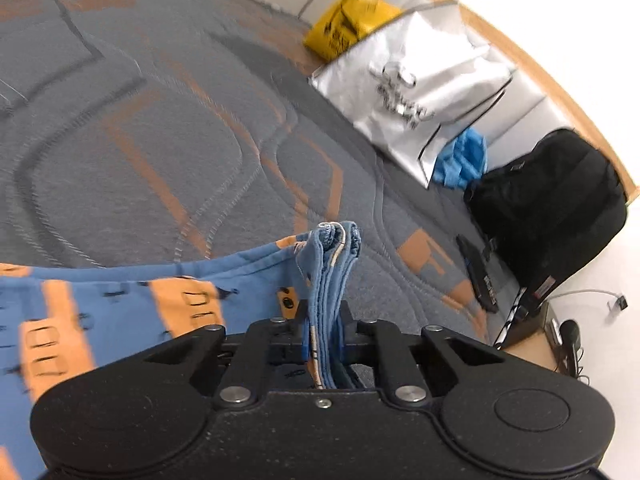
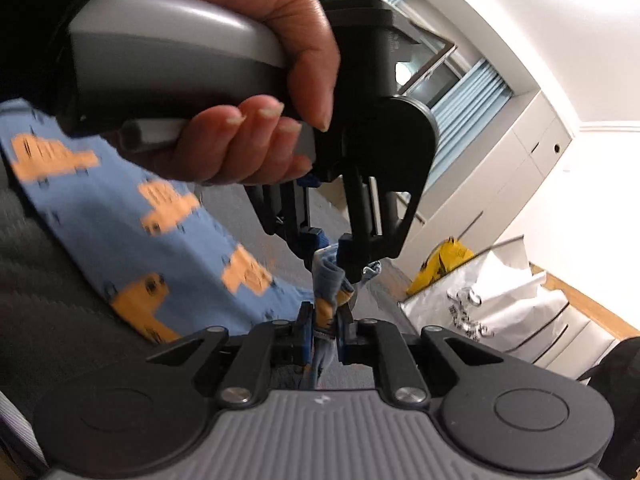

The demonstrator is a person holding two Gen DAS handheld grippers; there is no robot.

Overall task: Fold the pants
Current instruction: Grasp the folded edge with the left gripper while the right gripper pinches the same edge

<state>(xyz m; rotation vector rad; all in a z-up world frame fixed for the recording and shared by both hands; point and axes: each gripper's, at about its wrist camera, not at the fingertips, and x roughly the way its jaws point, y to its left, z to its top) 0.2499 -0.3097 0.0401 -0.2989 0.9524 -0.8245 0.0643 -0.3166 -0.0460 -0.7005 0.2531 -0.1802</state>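
The pants (image 1: 120, 312) are blue with an orange vehicle print. In the left wrist view they hang to the left, lifted above the grey and orange patterned bed cover (image 1: 160, 120). My left gripper (image 1: 325, 320) is shut on a bunched edge of the pants that sticks up between its fingers. In the right wrist view the pants (image 2: 168, 248) stretch to the left. My right gripper (image 2: 325, 320) is shut on another bunched edge. The left gripper (image 2: 352, 256), held in a hand, is just above and in front of it, very close.
A silver bag (image 1: 420, 92), a yellow bag (image 1: 348, 24), a blue cloth (image 1: 464, 160) and a black backpack (image 1: 552, 208) lie along the bed's right side by a wooden edge. White cabinets (image 2: 500, 184) and a window (image 2: 452, 92) stand behind.
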